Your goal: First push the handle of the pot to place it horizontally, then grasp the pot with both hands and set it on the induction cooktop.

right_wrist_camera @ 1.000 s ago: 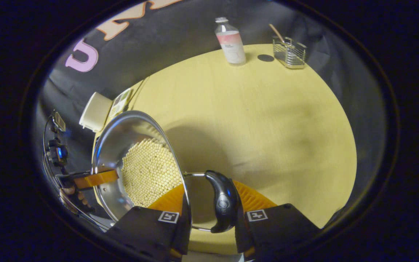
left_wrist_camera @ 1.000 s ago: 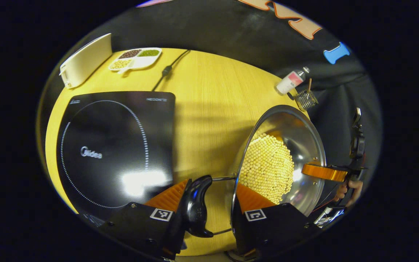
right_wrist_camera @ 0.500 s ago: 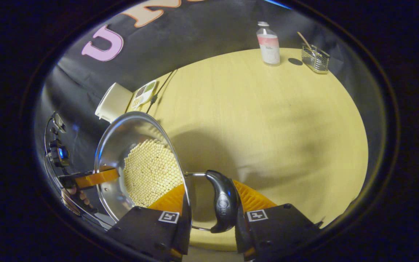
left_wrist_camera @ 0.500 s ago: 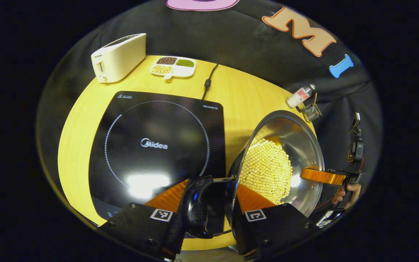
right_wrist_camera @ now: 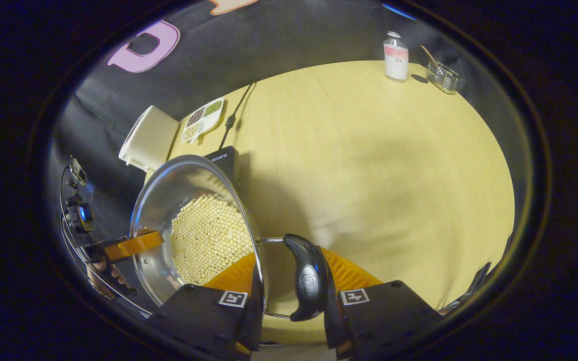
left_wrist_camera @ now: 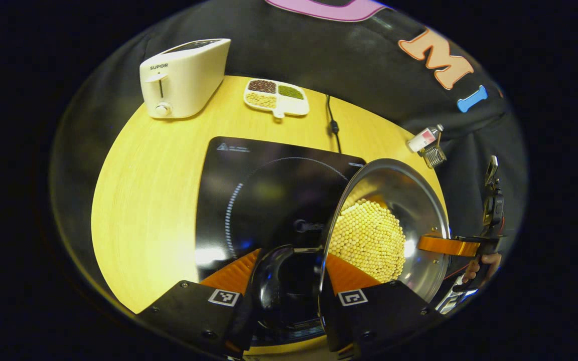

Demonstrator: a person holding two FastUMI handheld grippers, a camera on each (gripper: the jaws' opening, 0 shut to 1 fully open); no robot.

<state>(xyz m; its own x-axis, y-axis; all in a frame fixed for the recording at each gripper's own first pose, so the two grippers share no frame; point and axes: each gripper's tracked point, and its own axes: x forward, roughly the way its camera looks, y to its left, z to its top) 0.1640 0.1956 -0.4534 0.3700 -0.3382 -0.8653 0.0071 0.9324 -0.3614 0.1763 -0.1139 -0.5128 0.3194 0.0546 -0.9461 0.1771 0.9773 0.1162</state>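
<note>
Left gripper view, lower right: the shiny steel pot (left_wrist_camera: 409, 200), filled with small pale yellow beads (left_wrist_camera: 369, 239), hangs over the black induction cooktop (left_wrist_camera: 249, 195); the left gripper (left_wrist_camera: 289, 271) is clamped across the pot's rim beside a black loop handle (left_wrist_camera: 269, 281). Right gripper view: the right gripper (right_wrist_camera: 289, 276) clamps the opposite rim likewise. Upper left, a cream toaster (left_wrist_camera: 183, 77) reads "SUPOR"; a white divided dish (left_wrist_camera: 276, 98) holds beans. Bare yellow table (right_wrist_camera: 369, 165) lies open right.

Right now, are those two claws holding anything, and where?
Yes, both hold the pot: each gripper's fingers straddle its rim beside a black side handle, on opposite sides.
</note>
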